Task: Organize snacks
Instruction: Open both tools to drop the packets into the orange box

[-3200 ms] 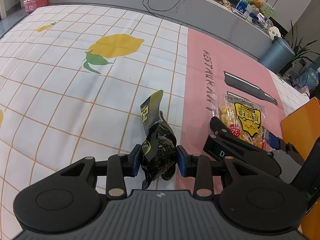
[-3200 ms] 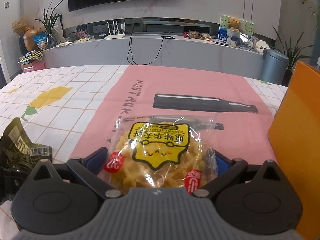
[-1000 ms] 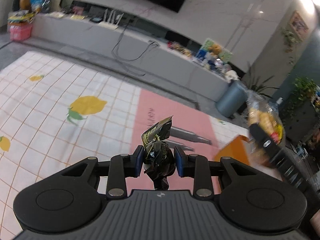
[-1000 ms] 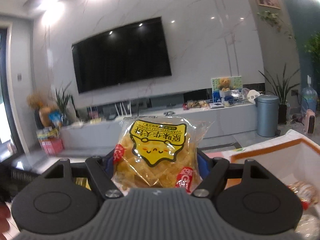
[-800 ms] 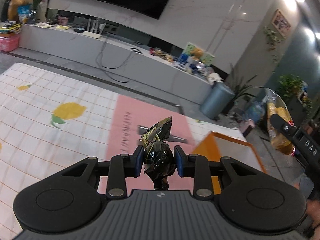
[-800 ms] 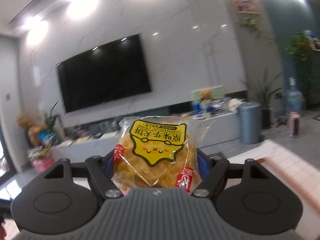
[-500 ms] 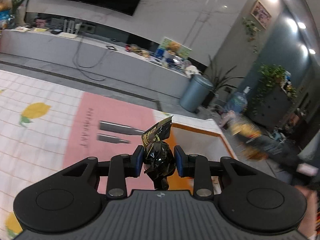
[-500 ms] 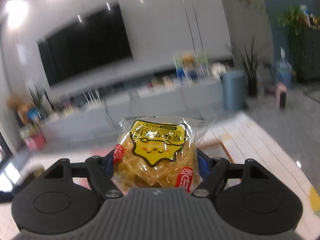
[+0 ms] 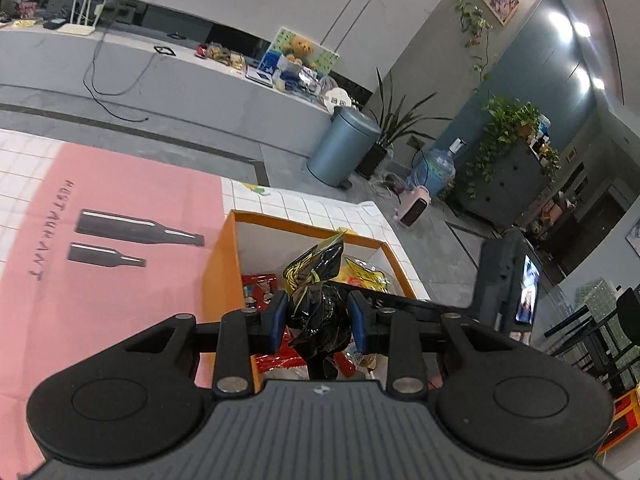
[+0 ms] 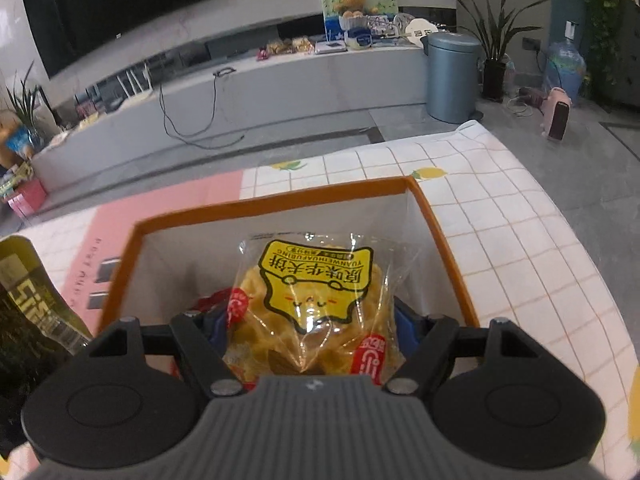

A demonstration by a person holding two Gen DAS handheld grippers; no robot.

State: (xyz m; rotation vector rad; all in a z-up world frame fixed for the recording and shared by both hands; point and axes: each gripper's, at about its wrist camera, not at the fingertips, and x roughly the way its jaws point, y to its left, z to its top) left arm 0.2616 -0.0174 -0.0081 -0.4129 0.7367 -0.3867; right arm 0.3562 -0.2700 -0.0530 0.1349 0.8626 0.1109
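My left gripper [image 9: 318,316] is shut on a crumpled black and gold snack packet [image 9: 318,300] and holds it above the near left part of an orange box [image 9: 218,264] with white inner walls. My right gripper [image 10: 308,326] is shut on a clear bag of yellow crisps [image 10: 312,304] with a yellow label, held over the middle of the same orange box [image 10: 444,240]. The black packet also shows at the left edge of the right wrist view [image 10: 32,312]. Red and yellow snack packets [image 9: 260,286] lie inside the box.
The box stands on a checked lemon tablecloth [image 10: 520,248] beside a pink mat with bottle prints [image 9: 120,232]. The table's far and right edges are close to the box. A grey bin [image 10: 452,76] and a low grey counter [image 10: 280,80] stand beyond.
Both grippers lifted their packets from the table and carried them right. They now hang over the orange box, tilted down toward its inside.
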